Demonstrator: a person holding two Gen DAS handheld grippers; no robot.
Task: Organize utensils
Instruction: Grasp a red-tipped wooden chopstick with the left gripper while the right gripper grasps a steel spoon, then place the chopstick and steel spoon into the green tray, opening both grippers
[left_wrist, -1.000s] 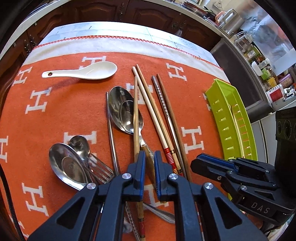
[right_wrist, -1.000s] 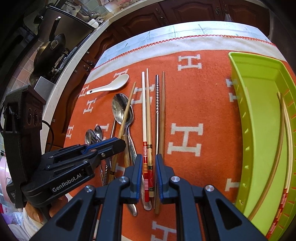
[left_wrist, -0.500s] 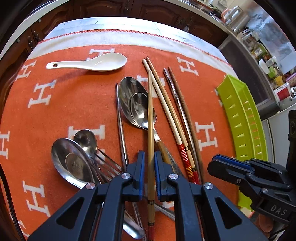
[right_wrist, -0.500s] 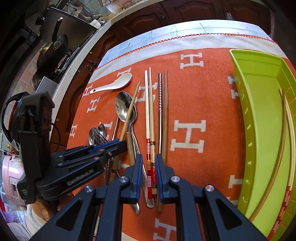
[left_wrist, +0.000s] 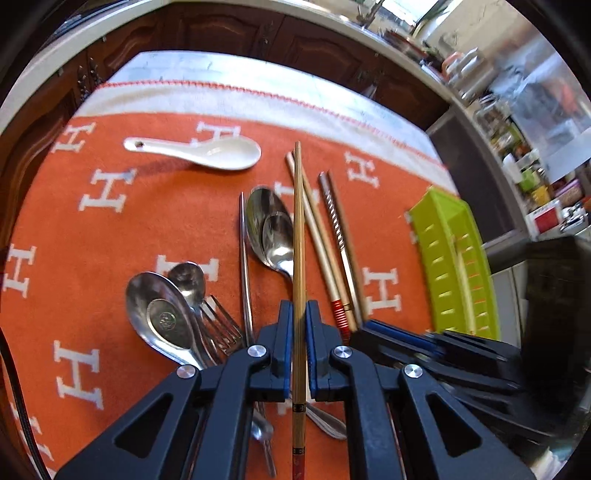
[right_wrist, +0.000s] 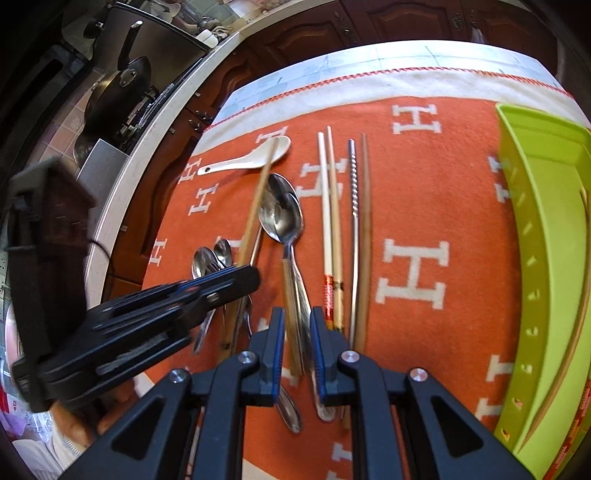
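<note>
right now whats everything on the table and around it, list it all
bamboo chopstick: 1, tan, clamped in the left gripper, tip raised over the spoons
loose chopsticks: 4, two pale with red bands, one steel, one dark wood, side by side mid-cloth
ceramic spoon: 1, white, far side of the cloth
large metal spoons: 2, silver, nested beside the held chopstick
spoon and fork pile: silver, near left; exact count unclear
tray: 1, lime green, right edge, chopsticks lying inside
cloth: 1, orange with white H marks
frying pan: 1, dark, on the counter behind
left gripper: jaws shut on the chopstick
right gripper: jaws apart above spoon handles, gripping nothing
</note>
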